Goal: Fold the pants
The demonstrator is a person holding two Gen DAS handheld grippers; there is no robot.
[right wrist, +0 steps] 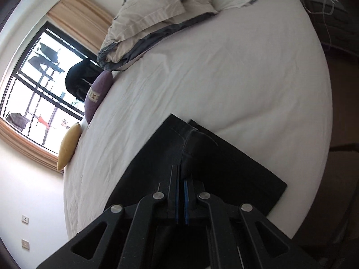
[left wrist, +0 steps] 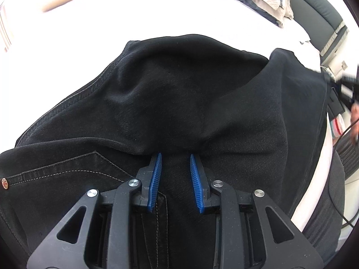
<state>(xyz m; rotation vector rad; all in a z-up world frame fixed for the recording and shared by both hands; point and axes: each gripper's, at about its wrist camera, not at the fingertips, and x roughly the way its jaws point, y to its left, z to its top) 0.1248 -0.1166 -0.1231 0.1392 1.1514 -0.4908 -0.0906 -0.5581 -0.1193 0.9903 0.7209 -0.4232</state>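
Black pants (left wrist: 179, 89) lie rumpled on the white bed (left wrist: 179, 11); a stitched pocket with a copper rivet (left wrist: 5, 183) shows at the left. My left gripper (left wrist: 175, 155) points steeply down, its blue pads (left wrist: 157, 179) set narrowly apart with bunched cloth pinched between them, and creases fan out from the tips. In the right wrist view the pants (right wrist: 224, 168) spread dark over the sheet (right wrist: 224, 67), and a seam runs straight into my right gripper (right wrist: 182, 172), which is shut on the cloth. That gripper appears blurred at the far right (left wrist: 345, 85), with a raised flap of the pants leading to it.
A beige duvet with a grey border (right wrist: 157, 11) is heaped at the head of the bed. A purple cushion (right wrist: 96, 94) and a yellow one (right wrist: 68, 145) lean by the window (right wrist: 40, 78). A bedside unit with cables (right wrist: 323, 4) stands beyond the mattress. A hand (left wrist: 355, 116) shows at the right edge.
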